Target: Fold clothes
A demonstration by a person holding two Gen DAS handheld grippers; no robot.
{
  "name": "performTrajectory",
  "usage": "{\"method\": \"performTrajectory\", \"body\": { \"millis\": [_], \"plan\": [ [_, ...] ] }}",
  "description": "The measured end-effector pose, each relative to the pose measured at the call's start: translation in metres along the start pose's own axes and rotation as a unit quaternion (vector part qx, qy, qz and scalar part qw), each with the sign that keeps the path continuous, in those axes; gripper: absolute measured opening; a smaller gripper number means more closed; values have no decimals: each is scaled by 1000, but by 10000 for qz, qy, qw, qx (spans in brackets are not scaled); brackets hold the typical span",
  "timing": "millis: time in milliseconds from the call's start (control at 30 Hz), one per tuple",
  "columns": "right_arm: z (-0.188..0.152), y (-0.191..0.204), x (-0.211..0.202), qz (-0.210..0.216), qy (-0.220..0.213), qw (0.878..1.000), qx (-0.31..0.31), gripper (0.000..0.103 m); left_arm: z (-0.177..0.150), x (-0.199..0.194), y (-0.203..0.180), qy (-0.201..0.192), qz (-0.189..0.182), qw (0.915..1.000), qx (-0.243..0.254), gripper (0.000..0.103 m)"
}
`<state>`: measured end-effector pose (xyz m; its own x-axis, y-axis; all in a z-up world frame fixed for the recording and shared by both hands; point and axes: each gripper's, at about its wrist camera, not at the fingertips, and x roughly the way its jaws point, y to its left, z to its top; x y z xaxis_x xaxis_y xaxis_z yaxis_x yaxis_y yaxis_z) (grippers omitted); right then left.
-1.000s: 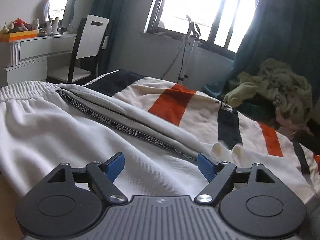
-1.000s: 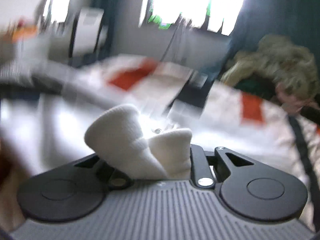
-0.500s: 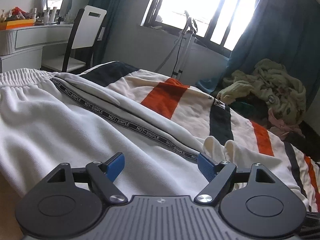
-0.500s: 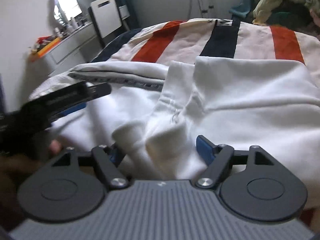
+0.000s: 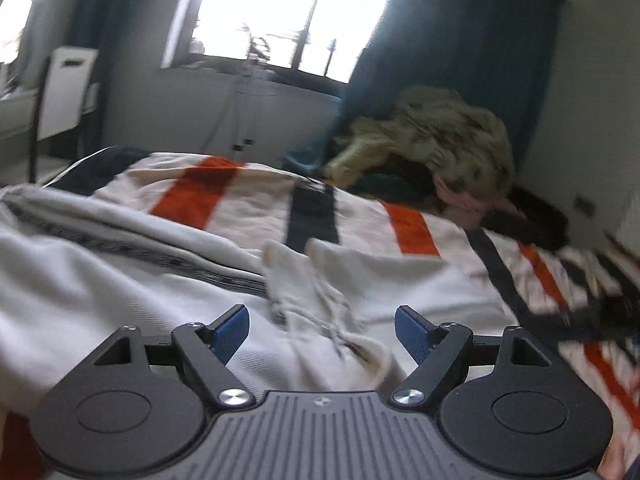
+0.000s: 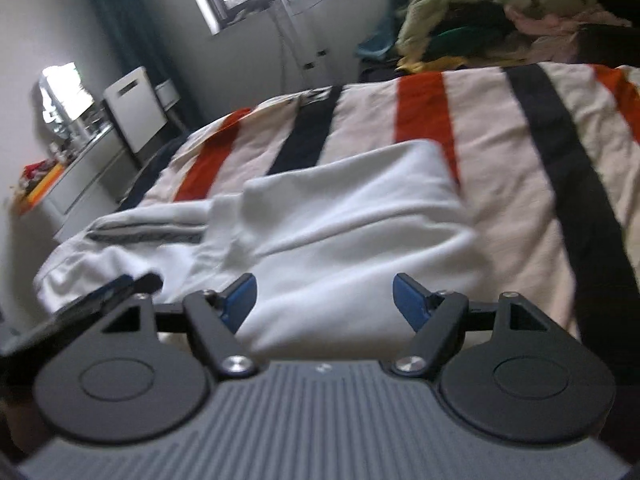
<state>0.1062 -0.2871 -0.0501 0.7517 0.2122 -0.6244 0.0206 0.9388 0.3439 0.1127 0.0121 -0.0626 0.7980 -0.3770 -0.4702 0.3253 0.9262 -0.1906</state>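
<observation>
White track pants (image 5: 100, 280) with a black lettered side stripe (image 5: 168, 258) lie on the striped bedspread (image 5: 248, 204). One leg is folded over, its cuffs (image 5: 304, 256) lying near the middle. My left gripper (image 5: 322, 326) is open and empty just above the white fabric. In the right wrist view the folded leg (image 6: 340, 208) lies flat across the pants. My right gripper (image 6: 324, 296) is open and empty above its near edge. The left gripper shows as a dark blur in the right wrist view (image 6: 108, 292) at the left.
The bed carries an orange, black and cream striped cover (image 6: 552, 120). A heap of other clothes (image 5: 432, 140) lies at the far right by the dark curtain. A white chair (image 6: 136, 108) and a dressing table (image 6: 76, 176) stand far left under the window.
My right gripper has let go of the white cuff and pulled back open; the leg now lies folded flat. My left gripper has swung to the right, blurring its view.
</observation>
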Motion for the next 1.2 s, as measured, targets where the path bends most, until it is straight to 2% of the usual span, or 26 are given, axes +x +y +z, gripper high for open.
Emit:
{"method": "performTrajectory", "body": {
  "millis": [67, 133, 200, 267, 400, 500, 600, 633, 800, 867, 967, 1033, 1133, 1200],
  "plan": [
    [-1, -6, 15, 13, 150, 9999, 12, 76, -6, 11, -8, 213, -20, 9997, 139, 81],
    [-8, -18, 38, -13, 570, 9974, 447, 76, -14, 22, -10, 480, 28, 9988, 119, 80],
    [-16, -28, 58, -128, 901, 9924, 826, 76, -17, 26, -9, 525, 18, 9986, 113, 80],
    [-19, -26, 62, -189, 876, 9921, 878, 78, -18, 25, -9, 460, -24, 9989, 125, 80],
    [-18, -18, 54, -282, 792, 9926, 871, 76, -14, 15, -10, 126, -284, 9994, 147, 79],
    [-20, -26, 46, -253, 705, 9906, 1143, 76, -12, 6, -13, -83, -546, 9983, 178, 76],
    [-17, -34, 41, -215, 615, 9879, 1406, 76, -13, 10, -17, -6, -771, 9969, 160, 72],
    [-16, -34, 41, -240, 595, 9882, 1388, 76, -13, 11, -18, 23, -844, 9963, 153, 66],
    [-12, -31, 43, -334, 544, 9891, 1329, 76, -20, 47, -18, 520, -589, 9969, -55, 65],
    [-13, -30, 44, -377, 541, 9896, 1279, 76, -25, 57, -17, 607, -506, 9968, -71, 64],
    [-14, -28, 45, -465, 512, 9905, 1190, 76, -29, 64, -13, 660, -384, 9970, -93, 55],
    [-14, -28, 45, -522, 490, 9907, 1160, 76, -27, 62, -8, 660, -237, 9973, -230, 28],
    [-15, -29, 46, -586, 464, 9910, 1112, 76, -22, 57, 3, 677, -260, 9957, -569, 16],
    [-16, -28, 47, -628, 470, 9918, 1005, 76, -17, 50, 3, 635, -250, 9957, -626, 12]
  ]
}}
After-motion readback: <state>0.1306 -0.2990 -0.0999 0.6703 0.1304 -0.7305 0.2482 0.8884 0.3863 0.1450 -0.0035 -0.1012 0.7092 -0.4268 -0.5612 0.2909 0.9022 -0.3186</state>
